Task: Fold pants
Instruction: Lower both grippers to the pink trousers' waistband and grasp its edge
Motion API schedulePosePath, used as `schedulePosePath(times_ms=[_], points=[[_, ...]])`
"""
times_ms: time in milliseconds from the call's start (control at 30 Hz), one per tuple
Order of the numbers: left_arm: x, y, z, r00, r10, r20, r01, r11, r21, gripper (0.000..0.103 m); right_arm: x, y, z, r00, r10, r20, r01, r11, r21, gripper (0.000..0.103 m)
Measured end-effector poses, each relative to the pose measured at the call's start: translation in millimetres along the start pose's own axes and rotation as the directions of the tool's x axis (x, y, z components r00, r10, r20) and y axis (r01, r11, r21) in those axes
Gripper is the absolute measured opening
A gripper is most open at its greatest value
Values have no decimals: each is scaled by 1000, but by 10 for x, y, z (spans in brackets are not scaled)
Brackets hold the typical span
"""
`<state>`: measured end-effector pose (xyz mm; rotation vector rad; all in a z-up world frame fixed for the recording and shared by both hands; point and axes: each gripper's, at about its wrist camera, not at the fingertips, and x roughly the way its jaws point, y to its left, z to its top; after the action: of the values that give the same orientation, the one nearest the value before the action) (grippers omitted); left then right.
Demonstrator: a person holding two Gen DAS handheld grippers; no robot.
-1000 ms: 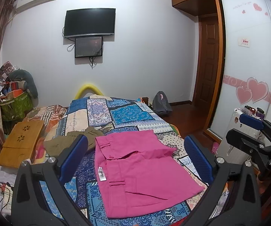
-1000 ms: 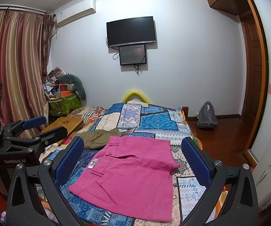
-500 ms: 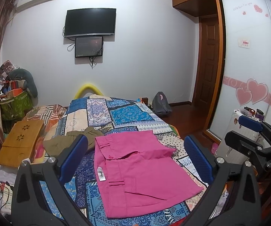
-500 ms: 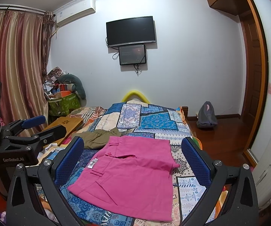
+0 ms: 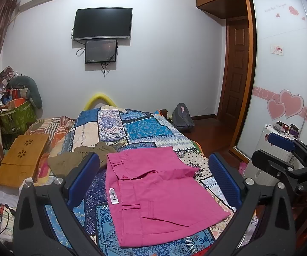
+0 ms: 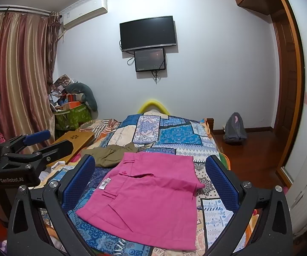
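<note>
The pink pants (image 5: 159, 194) lie folded into a compact, roughly rectangular stack on the patchwork bedspread (image 5: 144, 128) at the near end of the bed, with the waistband and its white label (image 5: 113, 196) turned toward the left side. In the left wrist view the left hand-held gripper (image 5: 154, 178) hangs above the pants with its blue-padded fingers (image 5: 83, 179) spread wide apart and nothing between them. The right hand-held gripper (image 6: 150, 179) is likewise wide open and empty, its blue pads (image 6: 221, 183) framing the pants (image 6: 151, 196) from the right wrist view without touching them. Each gripper shows at the edge of the other's view, off to the side of the bed. Just beyond the pants lies a crumpled olive-green garment (image 5: 78, 157). A wooden lap tray (image 5: 23, 160) rests on the left side of the bed. On the far wall hang a dark television (image 6: 148, 33) and a smaller screen (image 6: 150, 59) below it.
</note>
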<state>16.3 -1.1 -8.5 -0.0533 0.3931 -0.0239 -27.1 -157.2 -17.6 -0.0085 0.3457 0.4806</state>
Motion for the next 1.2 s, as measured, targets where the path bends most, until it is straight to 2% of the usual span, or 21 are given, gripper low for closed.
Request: schedulePosePath(times_ms=[167, 267, 367, 500, 600, 733, 833, 967, 1033, 1100, 1200], points=[[100, 68, -9, 1000, 3, -12, -3, 1000, -24, 103, 60, -31, -27, 1000, -15, -10, 15, 1000, -1, 103], [250, 158, -27, 999, 22, -31, -23, 999, -35, 103, 180, -128, -81, 998, -52, -23, 52, 999, 1, 103], [510, 288, -42, 997, 39, -73, -41, 999, -28, 103, 375, -297, -156, 994, -89, -65, 90, 996, 9, 103], [956, 592, -96, 989, 14, -145, -27, 996, -83, 103, 671, -557, -269, 983, -120, -137, 124, 992, 22, 103], [1393, 820, -152, 970, 54, -235, -79, 992, -99, 103, 934, -766, -351, 971, -133, -199, 142, 989, 33, 103], [1934, 1023, -262, 938, 138, -317, -162, 986, -48, 103, 1277, -996, -440, 952, -157, -261, 166, 986, 11, 96], [2310, 1156, -353, 918, 150, -367, -172, 985, -27, 103, 1500, -1128, -479, 939, -174, -296, 179, 984, -9, 90], [2791, 1253, -444, 894, 183, -408, -188, 982, 28, 103, 1977, -1358, -539, 919, -128, -373, 147, 989, 24, 77], [2983, 1290, -478, 885, 194, -423, -190, 980, 52, 95, 2153, -1432, -582, 908, -113, -404, 137, 990, 33, 74], [3223, 1347, -541, 866, 204, -457, -192, 979, 73, 86, 2383, -1496, -659, 891, -96, -444, 121, 992, 29, 70], [3513, 1426, -657, 837, 187, -514, -179, 982, 64, 83, 2675, -1559, -787, 859, -58, -508, 90, 995, 39, 64]])
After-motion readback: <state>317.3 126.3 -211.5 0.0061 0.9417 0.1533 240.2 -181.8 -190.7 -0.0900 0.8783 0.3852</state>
